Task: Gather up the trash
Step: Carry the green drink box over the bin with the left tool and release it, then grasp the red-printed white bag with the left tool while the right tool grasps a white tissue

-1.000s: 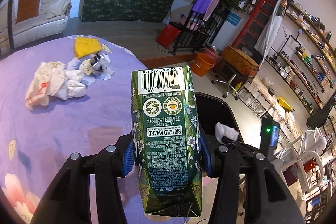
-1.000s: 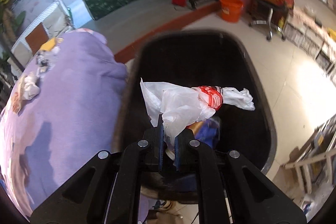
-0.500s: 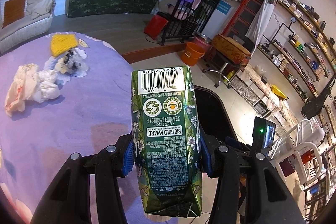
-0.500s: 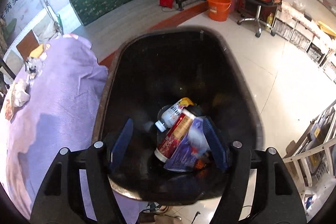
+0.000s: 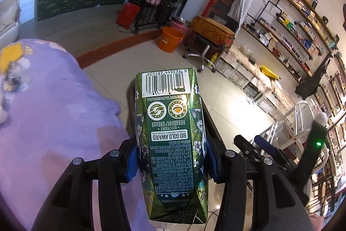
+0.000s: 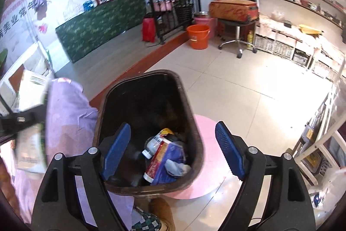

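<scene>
My left gripper [image 5: 170, 157] is shut on a green drink carton [image 5: 170, 140] with a barcode at its far end, held above the edge of the purple tablecloth [image 5: 49, 114]. The carton hides most of the black trash bin [image 5: 210, 120] behind it. In the right wrist view my right gripper [image 6: 173, 151] is open and empty above the bin [image 6: 103, 114], which holds a bottle [image 6: 154, 144], a blue packet [image 6: 170, 157] and a crumpled bag [image 6: 178, 167]. The left gripper with the carton [image 6: 30, 144] shows blurred at the left there.
A pink round mat [image 6: 207, 157] lies under the bin. An orange bucket [image 6: 197, 36], a rolling stool [image 6: 236, 36] and a black rack [image 6: 170, 12] stand farther off on the tiled floor. Shelves [image 5: 292, 21] line the right wall. Small items [image 5: 13, 66] lie on the tablecloth.
My right gripper opened and dropped the white plastic bag into the bin, then pulled back and up. My left gripper swung right with the carton, toward the bin.
</scene>
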Demonstrator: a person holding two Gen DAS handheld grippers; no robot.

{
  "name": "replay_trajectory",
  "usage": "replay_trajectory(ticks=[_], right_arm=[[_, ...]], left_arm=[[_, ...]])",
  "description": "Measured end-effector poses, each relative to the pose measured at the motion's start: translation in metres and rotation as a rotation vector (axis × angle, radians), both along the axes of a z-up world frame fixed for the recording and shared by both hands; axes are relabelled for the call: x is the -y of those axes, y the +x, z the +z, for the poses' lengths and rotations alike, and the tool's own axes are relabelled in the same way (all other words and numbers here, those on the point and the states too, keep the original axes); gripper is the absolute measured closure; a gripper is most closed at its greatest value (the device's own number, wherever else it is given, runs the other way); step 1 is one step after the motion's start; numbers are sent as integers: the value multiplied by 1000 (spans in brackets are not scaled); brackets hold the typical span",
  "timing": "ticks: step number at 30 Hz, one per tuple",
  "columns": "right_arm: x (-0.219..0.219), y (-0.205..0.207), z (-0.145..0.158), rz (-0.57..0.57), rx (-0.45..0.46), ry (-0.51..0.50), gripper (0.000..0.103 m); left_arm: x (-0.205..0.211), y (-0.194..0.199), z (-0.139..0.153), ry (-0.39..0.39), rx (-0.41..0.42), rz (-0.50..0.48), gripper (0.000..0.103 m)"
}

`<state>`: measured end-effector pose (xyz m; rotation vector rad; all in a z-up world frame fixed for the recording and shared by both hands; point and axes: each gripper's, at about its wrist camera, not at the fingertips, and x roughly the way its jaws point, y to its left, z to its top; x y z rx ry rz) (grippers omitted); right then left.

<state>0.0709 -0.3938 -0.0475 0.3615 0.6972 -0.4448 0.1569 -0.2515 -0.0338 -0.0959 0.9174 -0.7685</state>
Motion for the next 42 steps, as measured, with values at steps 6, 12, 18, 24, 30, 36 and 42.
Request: replay_trajectory(ticks=[6, 12, 18, 24, 30, 36, 42], right_arm=[[20, -22, -2, -69, 13, 18, 23], [36, -36, 0, -123, 21, 17, 23], [47, -39, 0, -156, 26, 25, 23], [42, -30, 1, -145, 23, 21, 23], [23, -16, 1, -81, 27, 25, 21], [-7, 8, 2, 33, 27, 43, 21], [-51, 38, 3, 189, 26, 62, 18]], left_arm=[[47, 8, -28, 74, -33, -59, 54], [69, 13, -54, 126, -94, -97, 54], [69, 14, -56, 130, -100, -103, 21], [60, 6, -49, 137, -57, -116, 13], [27, -8, -34, 147, 36, -85, 9], [-22, -15, -23, 189, 118, 4, 8], [-85, -9, -16, 221, 145, 175, 8]])
